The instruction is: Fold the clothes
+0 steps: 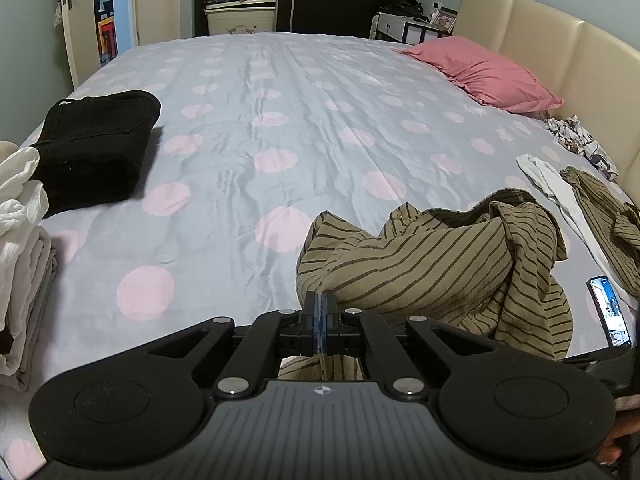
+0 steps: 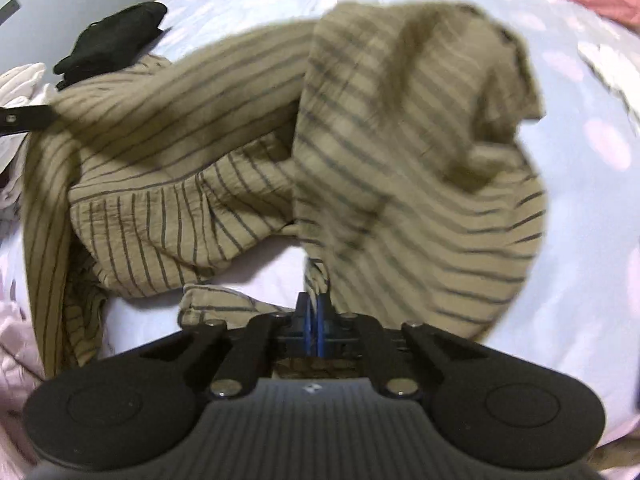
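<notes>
A tan shirt with dark stripes (image 1: 432,264) lies crumpled on the bed's near right side. My left gripper (image 1: 320,300) is shut on its edge, cloth pinched between the blue pads. In the right wrist view the same striped shirt (image 2: 400,160) hangs bunched and blurred above the sheet. My right gripper (image 2: 314,304) is shut on another part of it. The left gripper's tip (image 2: 24,120) shows at the far left, holding the cloth.
The bed (image 1: 280,120) has a grey sheet with pink dots. Folded black trousers (image 1: 92,148) and a stack of light folded clothes (image 1: 24,264) lie at left. A pink pillow (image 1: 484,72), white garment (image 1: 560,196), second striped piece (image 1: 608,216) and phone (image 1: 610,310) lie at right.
</notes>
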`<state>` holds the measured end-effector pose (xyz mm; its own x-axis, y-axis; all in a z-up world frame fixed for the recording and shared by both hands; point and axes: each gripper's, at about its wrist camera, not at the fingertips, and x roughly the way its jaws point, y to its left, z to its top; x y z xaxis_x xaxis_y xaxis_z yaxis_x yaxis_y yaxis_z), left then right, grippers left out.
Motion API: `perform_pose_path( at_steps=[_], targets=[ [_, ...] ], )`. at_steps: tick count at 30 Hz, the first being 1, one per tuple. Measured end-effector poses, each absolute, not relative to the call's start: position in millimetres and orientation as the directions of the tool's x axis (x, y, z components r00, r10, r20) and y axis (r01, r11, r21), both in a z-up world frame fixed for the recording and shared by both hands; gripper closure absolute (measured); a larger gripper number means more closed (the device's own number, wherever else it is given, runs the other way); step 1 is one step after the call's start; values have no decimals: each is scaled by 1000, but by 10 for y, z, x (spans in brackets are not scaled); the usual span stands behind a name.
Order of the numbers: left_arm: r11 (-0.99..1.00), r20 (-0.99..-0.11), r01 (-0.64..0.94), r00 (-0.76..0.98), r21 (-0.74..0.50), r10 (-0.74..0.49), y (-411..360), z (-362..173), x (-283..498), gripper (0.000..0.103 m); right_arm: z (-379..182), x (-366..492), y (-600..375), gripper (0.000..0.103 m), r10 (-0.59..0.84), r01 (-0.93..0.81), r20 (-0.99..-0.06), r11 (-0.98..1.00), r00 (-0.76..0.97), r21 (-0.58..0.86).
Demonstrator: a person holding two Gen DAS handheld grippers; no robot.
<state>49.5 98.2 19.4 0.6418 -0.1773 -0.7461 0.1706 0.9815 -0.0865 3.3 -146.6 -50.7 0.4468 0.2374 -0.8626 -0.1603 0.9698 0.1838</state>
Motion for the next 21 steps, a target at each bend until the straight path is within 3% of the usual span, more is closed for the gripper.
perform_pose_path(
  at_steps=[7,13,21],
  targets=[
    [984,-740,158,652,-81,-166,976,232,514,103,40,-33,-2272,99,157,-191,-853,979,499,68],
    [988,-738,135,660,-69,-141,1006,255,566,103,468,134,-3221,99,-15,-51,-816,997,578,-55],
    [994,-764,102,639,-32,-90,1074,181,646,103,29,424,-3813,100,-170,81,-871,986,461,-149]
  ],
)
